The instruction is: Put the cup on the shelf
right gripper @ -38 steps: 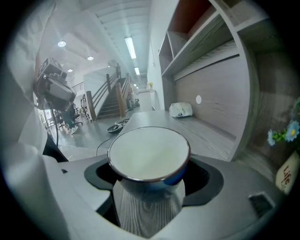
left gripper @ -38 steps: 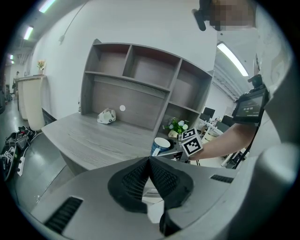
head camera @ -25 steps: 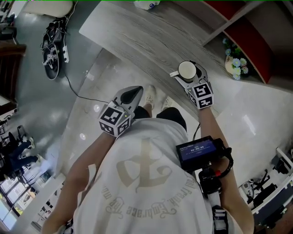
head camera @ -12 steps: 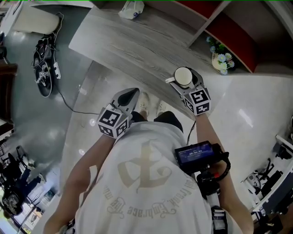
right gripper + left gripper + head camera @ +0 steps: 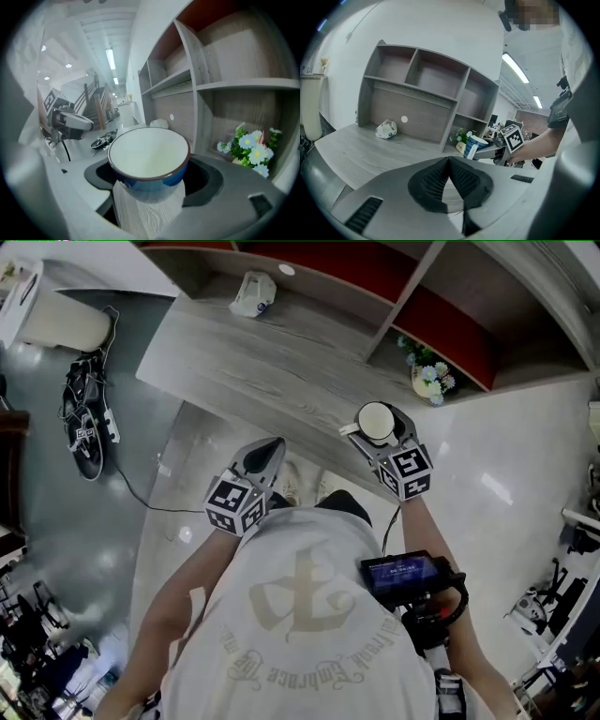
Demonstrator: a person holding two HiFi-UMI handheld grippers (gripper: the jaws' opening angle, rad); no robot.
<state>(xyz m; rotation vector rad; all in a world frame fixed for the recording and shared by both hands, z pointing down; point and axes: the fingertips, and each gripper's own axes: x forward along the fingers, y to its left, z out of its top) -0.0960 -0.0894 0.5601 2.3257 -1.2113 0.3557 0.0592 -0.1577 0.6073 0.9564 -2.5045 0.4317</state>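
Right hand-held gripper (image 5: 381,426) clamps a white-lined blue cup (image 5: 149,161) over the grey wood-grain bench (image 5: 272,362); left hand-held gripper (image 5: 450,165) is closed, empty. Pale shirt (image 5: 300,634) print is illegible.

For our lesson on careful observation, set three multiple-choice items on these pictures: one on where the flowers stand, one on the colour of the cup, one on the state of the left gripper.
1. Where do the flowers stand?
A. on the floor
B. in a lower compartment of the shelf
C. on top of the shelf

2. What colour is the outside of the cup?
A. red
B. green
C. blue

3. How is the left gripper?
A. shut, with nothing in it
B. shut on the cup
C. wide open

Answers:
1 B: the right gripper view shows them under a shelf board.
2 C: the wall is blue below a white inside.
3 A: its jaws meet with nothing between them, and it is the right gripper that holds the cup.
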